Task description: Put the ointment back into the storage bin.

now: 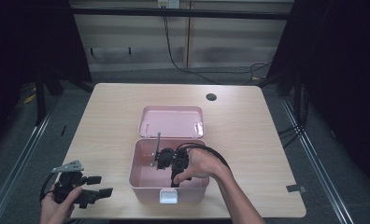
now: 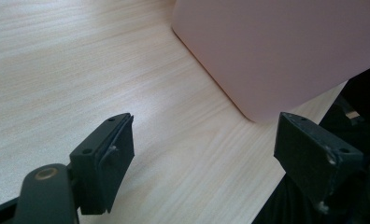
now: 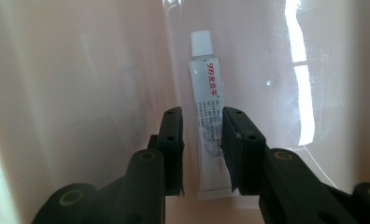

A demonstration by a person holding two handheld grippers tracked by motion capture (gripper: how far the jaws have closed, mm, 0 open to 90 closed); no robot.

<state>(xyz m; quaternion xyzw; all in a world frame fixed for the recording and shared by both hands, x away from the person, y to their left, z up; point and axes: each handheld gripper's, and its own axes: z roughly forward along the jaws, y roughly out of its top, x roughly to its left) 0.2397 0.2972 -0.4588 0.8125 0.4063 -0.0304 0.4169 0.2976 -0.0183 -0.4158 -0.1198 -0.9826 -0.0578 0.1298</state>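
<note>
Left gripper (image 1: 95,185): held in the person's left hand (image 1: 57,207) at the table's near left corner, jaws spread wide, nothing between them, just left of the pink box (image 1: 141,179).
Right gripper (image 3: 202,135): lowered into that open box, jaws closed upon a white ointment tube (image 3: 207,93) with red lettering, its cap pointing away from the gripper.
Tube location: inside the box, low against the pink interior; contact with the floor cannot be told.
Hinged lid (image 1: 173,121): laid back on the far side.
Wooden table (image 1: 239,135): otherwise bare.
Progress, as judged: tube gripped; lifting or release outstanding, direction unknown.
Obscured: right hand (image 1: 199,164) covers the tube from above; lettering illegible.
</note>
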